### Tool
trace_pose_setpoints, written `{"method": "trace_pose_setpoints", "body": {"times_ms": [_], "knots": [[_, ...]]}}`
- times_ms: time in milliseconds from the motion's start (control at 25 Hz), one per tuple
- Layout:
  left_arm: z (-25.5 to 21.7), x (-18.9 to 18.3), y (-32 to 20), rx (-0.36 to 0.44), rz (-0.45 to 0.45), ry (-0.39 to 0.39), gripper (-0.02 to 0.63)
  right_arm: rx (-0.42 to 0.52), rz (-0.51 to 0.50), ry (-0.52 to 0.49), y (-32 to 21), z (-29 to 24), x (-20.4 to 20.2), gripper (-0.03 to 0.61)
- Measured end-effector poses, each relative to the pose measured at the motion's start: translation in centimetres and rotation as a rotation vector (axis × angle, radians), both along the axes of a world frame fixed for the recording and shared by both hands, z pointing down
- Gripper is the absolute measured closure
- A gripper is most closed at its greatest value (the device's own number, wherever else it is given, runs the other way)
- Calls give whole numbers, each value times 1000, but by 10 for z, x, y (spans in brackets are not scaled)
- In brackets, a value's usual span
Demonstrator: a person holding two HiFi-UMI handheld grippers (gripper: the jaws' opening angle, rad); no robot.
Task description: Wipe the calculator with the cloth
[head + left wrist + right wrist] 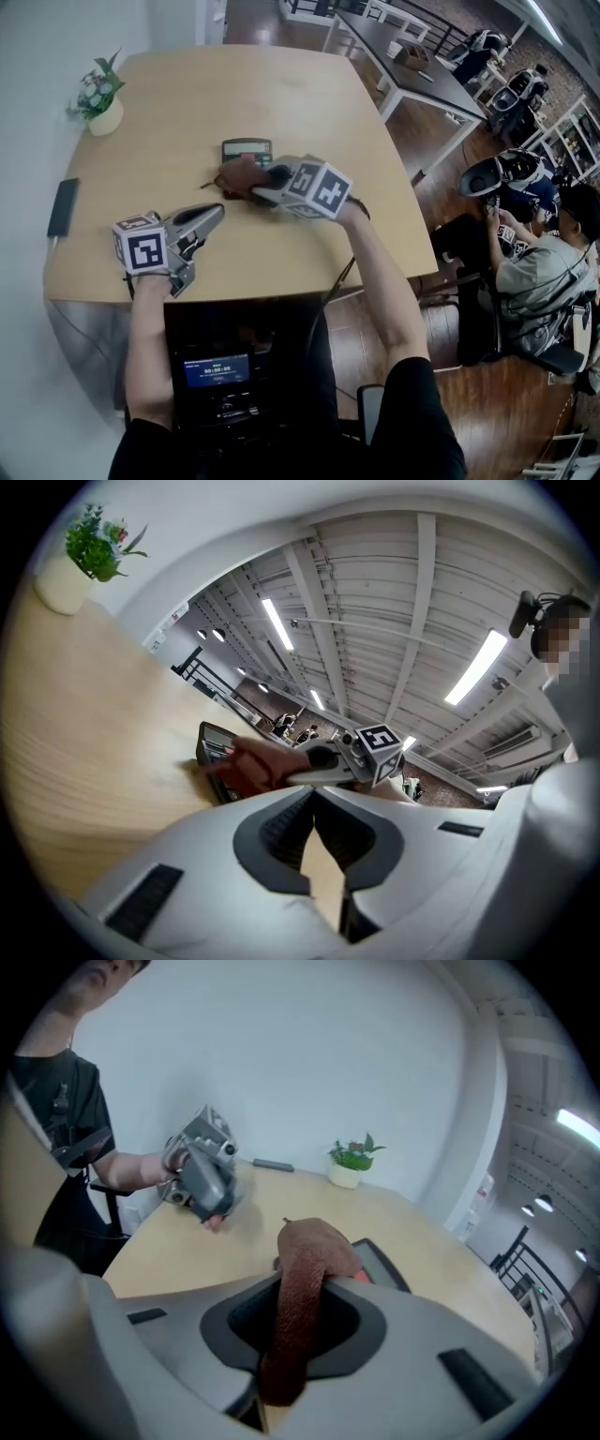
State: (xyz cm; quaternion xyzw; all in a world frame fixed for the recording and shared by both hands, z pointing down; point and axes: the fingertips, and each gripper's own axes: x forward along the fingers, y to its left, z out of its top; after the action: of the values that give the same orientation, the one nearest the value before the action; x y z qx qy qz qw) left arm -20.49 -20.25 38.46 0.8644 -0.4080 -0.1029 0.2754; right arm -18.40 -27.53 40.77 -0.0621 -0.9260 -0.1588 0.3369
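**Figure. Arm pose and working room, head view with both gripper views.**

The right gripper (255, 193) reached forward across the wooden table (187, 84). Its forearm (375, 272) stretched in from the table's near right edge, and its nose tilted down toward the tabletop. Its jaws were clamped on a reddish-brown cloth (236, 175). In the right gripper view a fold of this cloth ran up between them.

The bunched cloth lay on the near part of the calculator (247, 150), which sat near the middle of the table.

The left gripper (216, 213) was held level and low, just inside the near edge, pointing toward the right gripper. Its jaws met at the tips with nothing between them. It stood near the cloth but apart from it.

Bare tabletop lay beyond the calculator and to either side of it. A potted plant (101, 101) stood at the far left edge, and a dark flat device (63, 206) lay along the left edge. Both were well apart from the grippers.
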Motion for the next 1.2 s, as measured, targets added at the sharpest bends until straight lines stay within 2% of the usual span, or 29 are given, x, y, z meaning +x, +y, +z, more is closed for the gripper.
{"method": "trace_pose_setpoints", "body": {"times_ms": [200,360,520,840,1200], "knots": [[0,-2,-1,-2,-6,12,612,81,199,-125,-69,-24,-26,517],[0,-2,-1,-6,-7,24,612,124,246,-103,-89,-19,-39,517],[0,-2,0,-6,-10,20,612,146,206,-28,-82,-2,-43,517],[1,-3,-1,-6,-10,21,612,157,91,28,-50,10,-41,517],[2,-5,-1,-1,-15,11,612,211,-32,97,-6,27,-28,517]]}}
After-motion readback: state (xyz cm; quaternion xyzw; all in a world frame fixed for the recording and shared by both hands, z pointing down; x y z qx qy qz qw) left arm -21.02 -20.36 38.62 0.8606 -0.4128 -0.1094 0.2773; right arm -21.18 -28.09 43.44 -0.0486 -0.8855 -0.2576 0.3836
